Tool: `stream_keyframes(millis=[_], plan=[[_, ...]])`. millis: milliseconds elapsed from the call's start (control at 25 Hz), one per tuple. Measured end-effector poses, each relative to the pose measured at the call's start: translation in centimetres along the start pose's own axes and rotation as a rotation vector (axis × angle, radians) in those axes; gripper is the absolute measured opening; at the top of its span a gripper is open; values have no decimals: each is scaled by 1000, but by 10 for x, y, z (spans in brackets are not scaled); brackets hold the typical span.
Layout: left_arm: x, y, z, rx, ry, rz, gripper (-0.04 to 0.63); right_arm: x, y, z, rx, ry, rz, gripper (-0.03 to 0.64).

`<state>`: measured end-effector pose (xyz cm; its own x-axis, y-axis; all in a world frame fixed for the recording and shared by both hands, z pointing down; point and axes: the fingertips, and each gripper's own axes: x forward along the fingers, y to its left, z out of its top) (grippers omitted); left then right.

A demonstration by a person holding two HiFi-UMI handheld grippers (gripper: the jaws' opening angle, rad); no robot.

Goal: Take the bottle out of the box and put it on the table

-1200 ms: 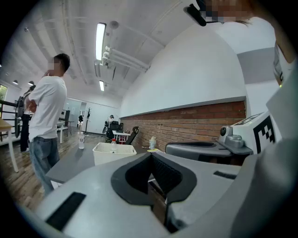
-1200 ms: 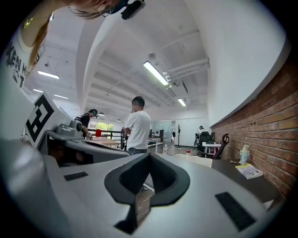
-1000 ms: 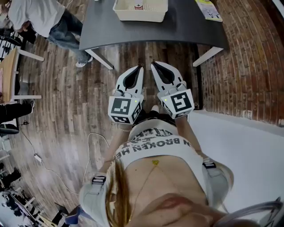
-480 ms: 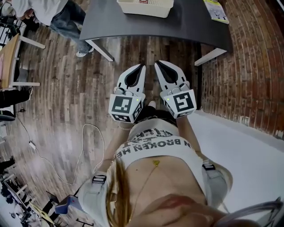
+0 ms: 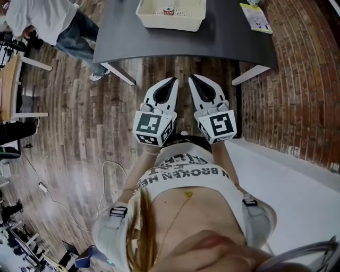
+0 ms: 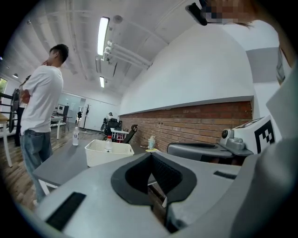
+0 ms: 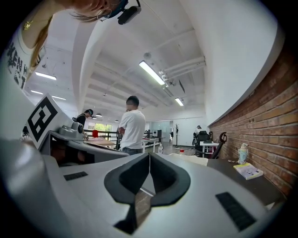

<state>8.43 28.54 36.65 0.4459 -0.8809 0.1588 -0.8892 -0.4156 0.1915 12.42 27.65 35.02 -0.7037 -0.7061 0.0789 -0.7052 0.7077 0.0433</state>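
Grey and white, the left gripper [image 5: 173, 81] and the right gripper [image 5: 193, 78] sit side by side, close together, both aimed at the dark table [image 5: 228, 40] ahead. Each gripper's own view shows its pads pressed together with nothing between them.

From the head view the cream box [image 5: 183, 21] lies on the table well ahead of both tips, and only a red cap marks the bottle [image 5: 168, 9] inside it. The left gripper view is level with the table. There the bottle [image 6: 108, 144] stands upright in the box [image 6: 100, 155], its neck and cap above the rim. That view also shows a second bottle [image 6: 75, 136], clear, standing on the table to the left of the box.

A booklet [image 5: 256, 17] lies ahead and to the right of the right gripper. The right gripper view shows it near the brick wall [image 7: 274, 121]. A person [image 5: 37, 18] in a white shirt stands off to the left of the left gripper, at the table's end. Wooden floor [image 5: 79, 117] lies under both grippers.
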Motion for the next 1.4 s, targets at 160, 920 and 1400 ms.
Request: stream_keyframes(millis=[160,920,1400], plan=[[33,20,13,13,-3,-54,6,32,-20,5,-10,-10,-28,9],[91,104,27,1,24,-125,8,138,-40,1,2,13,-66,11],[87,136,30,-5,25,-136,8,159,-35,-2,-1,20,-105,11]])
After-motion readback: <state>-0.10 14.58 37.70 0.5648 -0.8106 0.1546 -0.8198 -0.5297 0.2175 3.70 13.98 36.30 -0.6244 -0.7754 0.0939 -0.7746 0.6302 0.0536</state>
